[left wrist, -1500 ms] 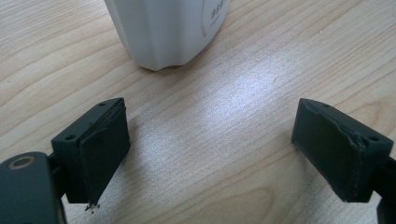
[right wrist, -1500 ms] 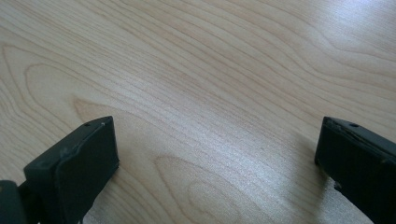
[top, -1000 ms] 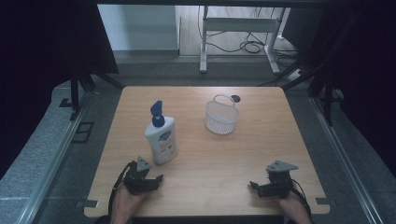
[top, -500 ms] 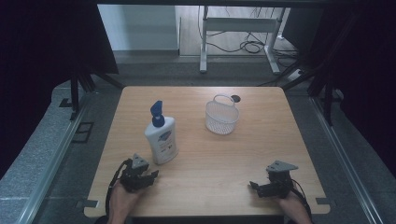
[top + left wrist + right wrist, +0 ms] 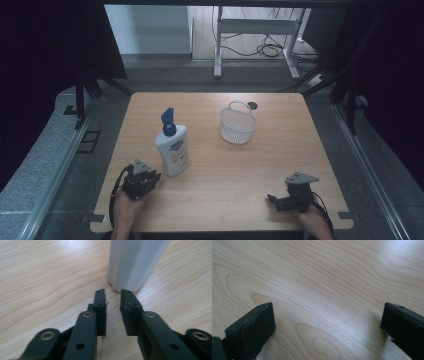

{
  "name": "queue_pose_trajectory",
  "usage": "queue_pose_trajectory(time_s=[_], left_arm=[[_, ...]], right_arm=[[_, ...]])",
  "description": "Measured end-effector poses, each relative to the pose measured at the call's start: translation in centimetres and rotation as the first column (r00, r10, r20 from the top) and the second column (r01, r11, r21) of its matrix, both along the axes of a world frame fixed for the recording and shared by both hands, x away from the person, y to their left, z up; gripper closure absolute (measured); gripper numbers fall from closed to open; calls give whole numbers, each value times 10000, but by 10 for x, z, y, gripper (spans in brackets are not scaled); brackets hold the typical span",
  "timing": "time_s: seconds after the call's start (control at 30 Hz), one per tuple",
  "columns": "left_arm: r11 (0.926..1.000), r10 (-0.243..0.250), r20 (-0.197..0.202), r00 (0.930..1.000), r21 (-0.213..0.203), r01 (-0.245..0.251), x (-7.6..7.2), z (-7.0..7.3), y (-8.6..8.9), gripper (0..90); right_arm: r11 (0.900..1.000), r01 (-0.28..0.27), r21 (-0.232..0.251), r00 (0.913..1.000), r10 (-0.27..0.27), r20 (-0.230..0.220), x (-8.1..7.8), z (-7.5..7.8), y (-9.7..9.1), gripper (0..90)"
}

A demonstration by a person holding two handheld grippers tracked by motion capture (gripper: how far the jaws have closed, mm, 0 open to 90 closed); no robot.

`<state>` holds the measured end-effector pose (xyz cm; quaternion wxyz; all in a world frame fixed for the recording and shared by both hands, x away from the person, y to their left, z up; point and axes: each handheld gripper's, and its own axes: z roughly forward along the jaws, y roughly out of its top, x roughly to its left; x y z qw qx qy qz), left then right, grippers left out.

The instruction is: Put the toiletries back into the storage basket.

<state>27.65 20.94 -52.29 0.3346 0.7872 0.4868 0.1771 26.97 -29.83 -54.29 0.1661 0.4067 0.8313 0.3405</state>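
The table (image 5: 215, 200) is of pale wood and stands in a dim room, with dark curtains at both sides and a grey floor around it. Behind its far edge there is a white metal frame (image 5: 255, 30) and some cables (image 5: 265, 50) on the floor.

At the left, near the front edge, a hand holds the left gripper (image 5: 150, 177) low over the wood. It points toward the bottle (image 5: 172, 147), which stands upright just beside it, a little to the right and further back. In the left gripper view the white wall of the bottle (image 5: 136, 262) rises directly in front of the two tips. The jaws have just been closing; now only a narrow gap stays between them, and there is nothing in this gap (the bottle is ahead of the tips, not between them).

The bottle is white with a blue pump on top and a label on its front. Further right and further back stands a white wire basket (image 5: 237, 125) with a handle, well apart from the bottle.

At the right, near the front edge, the other hand holds the right gripper (image 5: 272, 200) low over the bare wood. In the right gripper view its jaws stand wide apart, with only wood between them.
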Motion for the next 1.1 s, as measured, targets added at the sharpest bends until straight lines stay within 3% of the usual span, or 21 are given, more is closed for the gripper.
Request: queue_pose_trajectory(time_s=[0.3,0.77,1.1], left_arm=[[9996,255,37,9997,-115,-255,13,-1,5,890],[9983,217,104,9997,-544,-211,44,-5,7,892],[9971,-153,103,9998,-750,161,49,-5,-2,892]], right_arm=[[10000,-9,-4,10000,9,-8,0,0,0,0],[10000,-9,-10,10000,9,-20,0,0,1,0],[10000,-17,-9,10000,17,-16,1,0,1,0]])
